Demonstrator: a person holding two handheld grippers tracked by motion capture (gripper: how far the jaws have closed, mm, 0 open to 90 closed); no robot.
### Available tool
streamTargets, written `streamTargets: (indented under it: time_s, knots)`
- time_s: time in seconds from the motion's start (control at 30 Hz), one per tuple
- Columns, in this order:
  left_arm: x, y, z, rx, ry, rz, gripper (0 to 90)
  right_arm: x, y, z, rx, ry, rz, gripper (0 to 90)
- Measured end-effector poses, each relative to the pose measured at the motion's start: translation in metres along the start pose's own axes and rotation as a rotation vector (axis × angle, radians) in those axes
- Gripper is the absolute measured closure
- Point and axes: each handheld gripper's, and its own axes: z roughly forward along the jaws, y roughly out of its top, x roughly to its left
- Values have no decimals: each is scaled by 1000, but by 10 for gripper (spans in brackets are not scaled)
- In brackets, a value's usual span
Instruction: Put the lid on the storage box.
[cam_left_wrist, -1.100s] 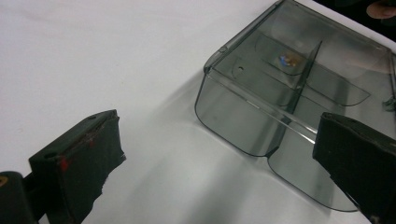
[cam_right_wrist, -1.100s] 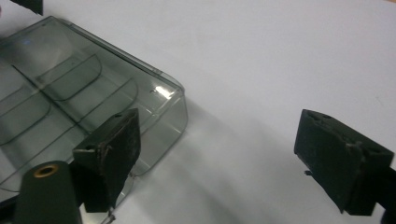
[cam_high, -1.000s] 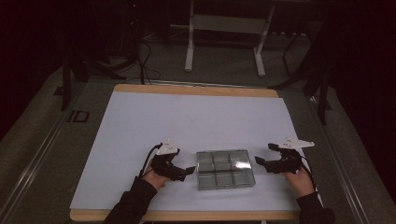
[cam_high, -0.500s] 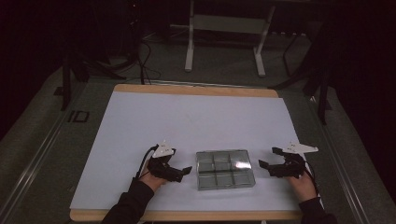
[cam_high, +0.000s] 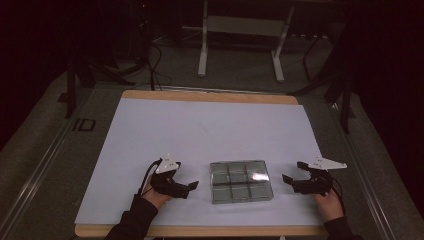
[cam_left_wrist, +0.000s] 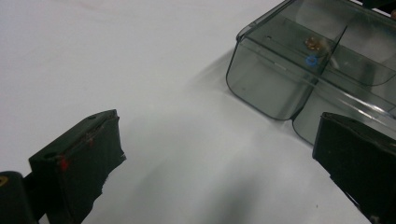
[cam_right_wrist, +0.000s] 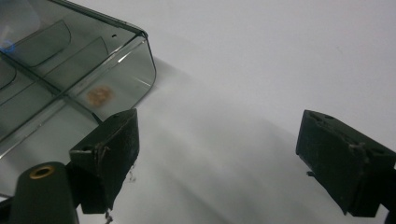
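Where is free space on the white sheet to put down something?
The whole far part of the white sheet, beyond the clear divided box, is bare. The near edge is crowded: the left claw and right claw flank the box, leaving narrow gaps.

Bare table (cam_high: 200, 130) around compartment box (cam_high: 241, 181)

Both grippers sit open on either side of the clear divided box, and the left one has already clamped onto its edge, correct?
Not quite. The left gripper is open beside the box, apart from it, clamping nothing; the left gripper view shows its jaws spread with white table between them. The right gripper is open too.
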Motion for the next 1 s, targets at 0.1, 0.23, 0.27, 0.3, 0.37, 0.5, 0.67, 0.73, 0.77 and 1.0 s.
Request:
streamTargets:
  time_s: [0.1,0.23,0.27,0.3,0.37,0.5,0.67,0.73,0.77,1.0]
  knots:
    - [1,-3,-4,-3,6,-6,19,0,-3,-2,2,-9,0,133]
    - [4,-7,-12,-6,25,-8,19,-1,-7,-6,2,-19,7,134]
    - [5,-8,-14,-7,31,-9,19,-1,-8,-7,0,-20,9,134]
    - [6,-9,-15,-6,34,-13,19,-1,-9,-8,-2,-19,13,135]
    - [8,-11,-18,-8,40,-21,19,0,-11,-10,-3,-18,15,137]
    - [10,-14,-23,-13,51,-30,19,1,-15,-11,2,-19,15,138]
    - [12,-21,-31,-13,76,-37,19,2,-20,-12,-11,-46,9,138]
    - [14,-26,-36,-21,85,-47,19,1,-21,-14,-19,-59,8,139]
    - [15,-27,-38,-24,87,-49,19,1,-22,-14,-17,-59,10,139]
    - [17,-33,-46,-30,108,-64,19,2,-28,-15,-19,-95,-3,139]
